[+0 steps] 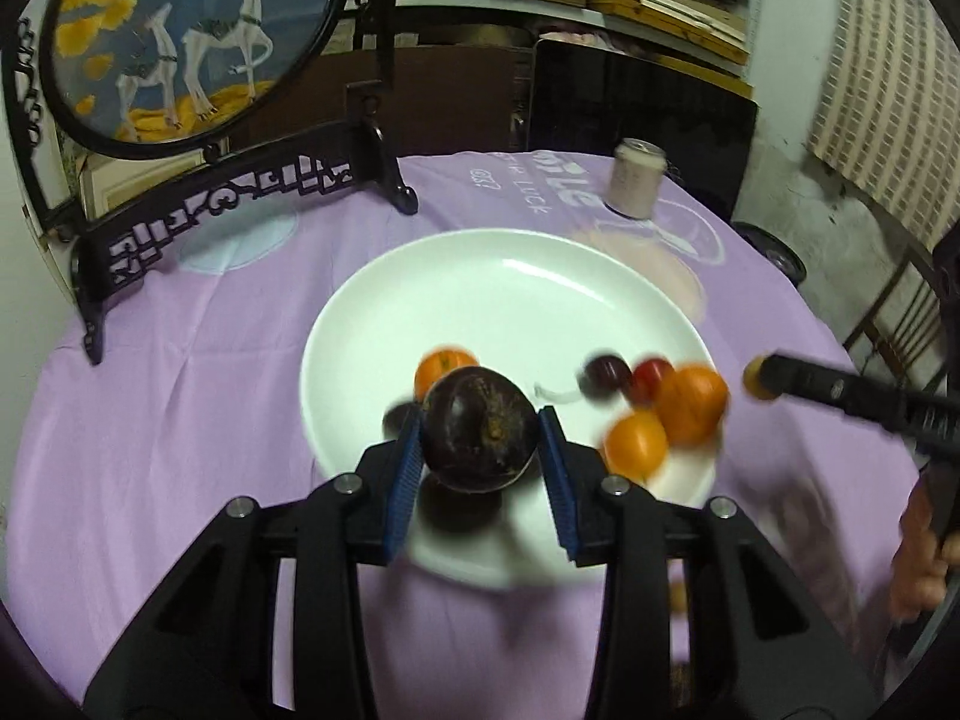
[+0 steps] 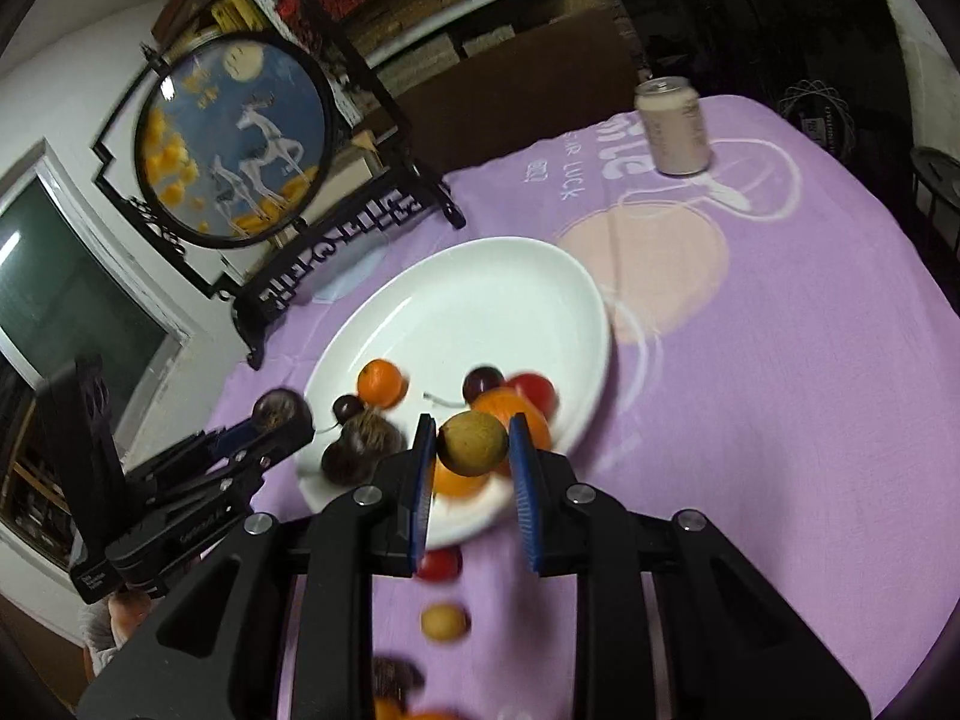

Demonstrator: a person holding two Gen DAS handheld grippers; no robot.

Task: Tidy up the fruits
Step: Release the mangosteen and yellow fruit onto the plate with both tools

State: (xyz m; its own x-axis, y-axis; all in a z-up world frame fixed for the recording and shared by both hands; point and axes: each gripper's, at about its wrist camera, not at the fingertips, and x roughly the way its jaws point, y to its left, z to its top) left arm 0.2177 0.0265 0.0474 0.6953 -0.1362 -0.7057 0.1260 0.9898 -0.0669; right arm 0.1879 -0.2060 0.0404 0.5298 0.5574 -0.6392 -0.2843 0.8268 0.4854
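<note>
My left gripper [image 1: 480, 420] is shut on a dark purple round fruit [image 1: 480, 441] and holds it just above the near rim of the white plate [image 1: 510, 288]. On the plate lie oranges [image 1: 690, 402], a dark cherry [image 1: 606, 375] and a red one [image 1: 651, 375]. My right gripper [image 2: 473, 423] is shut on a small yellow-brown fruit [image 2: 474, 444] over the plate's [image 2: 480, 300] near edge. It also shows at the right of the left wrist view as the right gripper [image 1: 759, 381]. The left gripper [image 2: 282, 414] with its dark fruit appears beside the plate.
A lilac cloth [image 2: 750, 420] covers the table. On it below my right gripper lie a red fruit [image 2: 441, 564], a yellowish fruit [image 2: 444, 621] and a dark one [image 2: 393, 675]. A drink can [image 1: 633, 180] stands behind the plate. A round deer screen [image 1: 198, 42] on a black stand is at the back left.
</note>
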